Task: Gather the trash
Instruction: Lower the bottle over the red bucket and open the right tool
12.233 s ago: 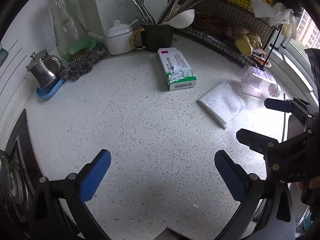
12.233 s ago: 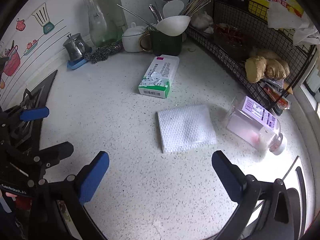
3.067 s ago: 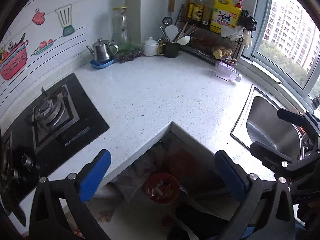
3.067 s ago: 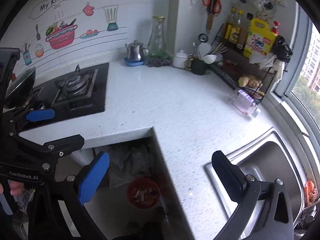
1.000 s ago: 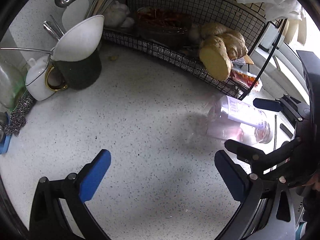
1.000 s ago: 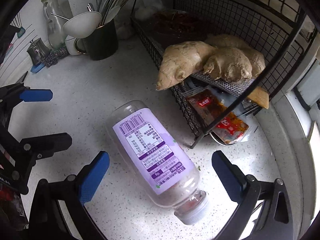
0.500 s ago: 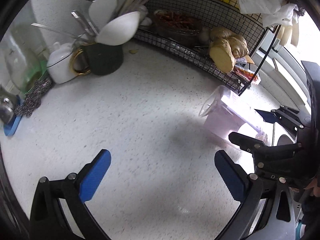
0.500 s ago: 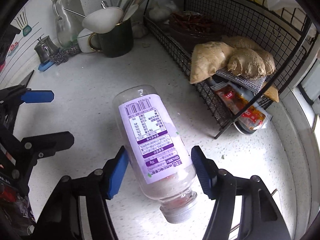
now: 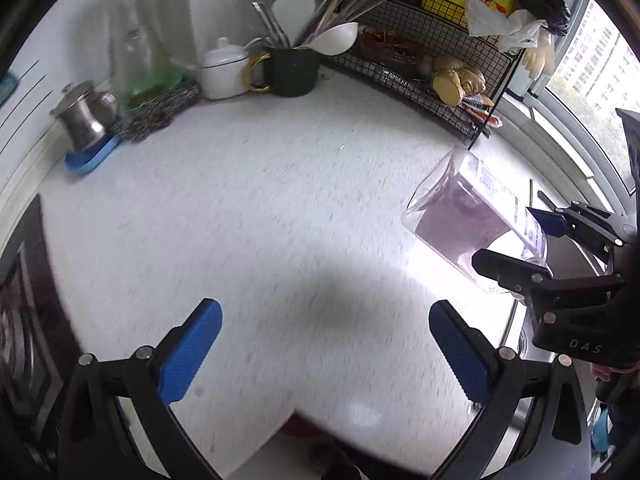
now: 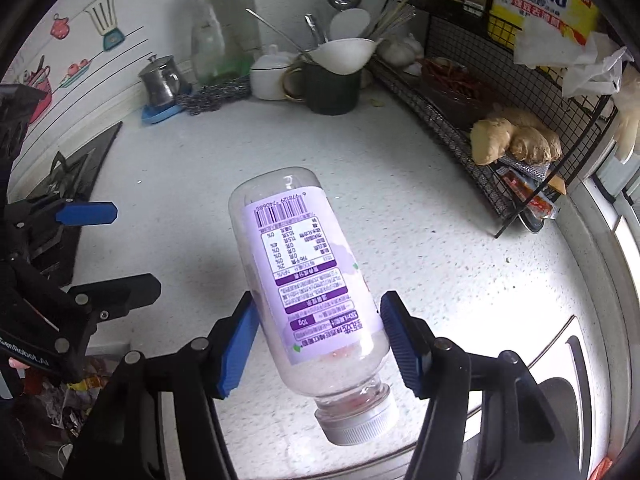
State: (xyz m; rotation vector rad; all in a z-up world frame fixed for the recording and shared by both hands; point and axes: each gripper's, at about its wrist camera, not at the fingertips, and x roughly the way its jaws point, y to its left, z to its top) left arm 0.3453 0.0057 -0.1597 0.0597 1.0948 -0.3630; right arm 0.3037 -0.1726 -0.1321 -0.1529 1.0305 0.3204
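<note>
Moved since a second ago: bottle, then lying on its side on the table near the wire rack, now clear of the surface and gripped.

Item: clear plastic bottle, purple-and-white label, pale cap toward the camera, base pointing away. Location: lower centre of the right wrist view; right side of the left wrist view, blurred.

Right gripper: blue fingers clamped on the lower label, one each side, at a middling width. Left gripper: fingers wide apart, nothing between them.

Handling, as judged: light, nearly empty apart from a pale residue near the neck; thin wall likely to flex; smooth, so liable to slip or swing. Hold across the labelled barrel suits it; the neck is narrower and rounder.

Writing: barcode and a printed table on the bottle label, too small to read. Yellow pack at upper right reads "OMO". Left gripper body, lower left, reads "GenRobot.AI".
</note>
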